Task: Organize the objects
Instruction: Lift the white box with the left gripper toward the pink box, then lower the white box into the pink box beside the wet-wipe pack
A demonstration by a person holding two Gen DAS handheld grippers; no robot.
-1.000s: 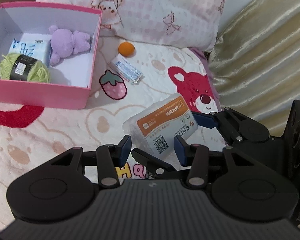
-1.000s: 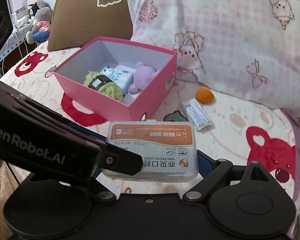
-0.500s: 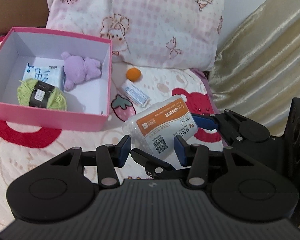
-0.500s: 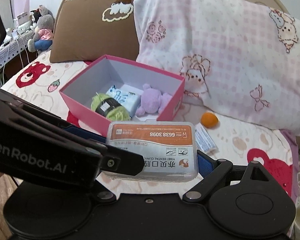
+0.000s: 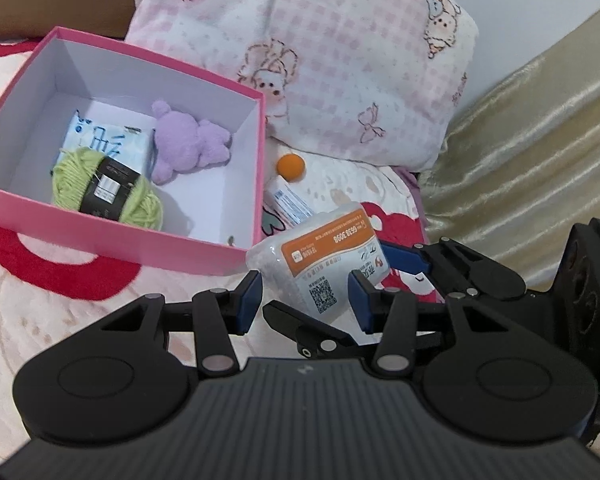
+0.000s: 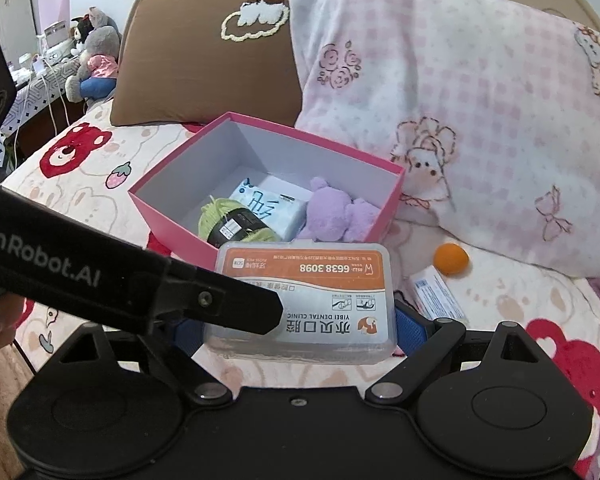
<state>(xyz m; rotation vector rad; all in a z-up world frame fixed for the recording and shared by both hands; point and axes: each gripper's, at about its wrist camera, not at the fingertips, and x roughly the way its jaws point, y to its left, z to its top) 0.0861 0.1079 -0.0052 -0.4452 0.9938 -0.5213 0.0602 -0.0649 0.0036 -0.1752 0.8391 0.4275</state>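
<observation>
Meanwhile, a light, rigid, slick dental floss box (image 6: 304, 304) is clamped by its short ends in the right gripper (image 6: 300, 330) near the pink box (image 6: 172, 212), the left gripper (image 5: 304, 300) parted, empty.

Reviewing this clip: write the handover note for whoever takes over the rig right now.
Right gripper: shut on the clear floss box, carried in the air just short of the pink box.
Left gripper: fingers apart, holding nothing, beside the floss box.
Done: green yarn, blue tissue pack and purple plush are in the pink box.
Left: put the floss box in, then the orange ball and small white packet lying on the bed.
</observation>
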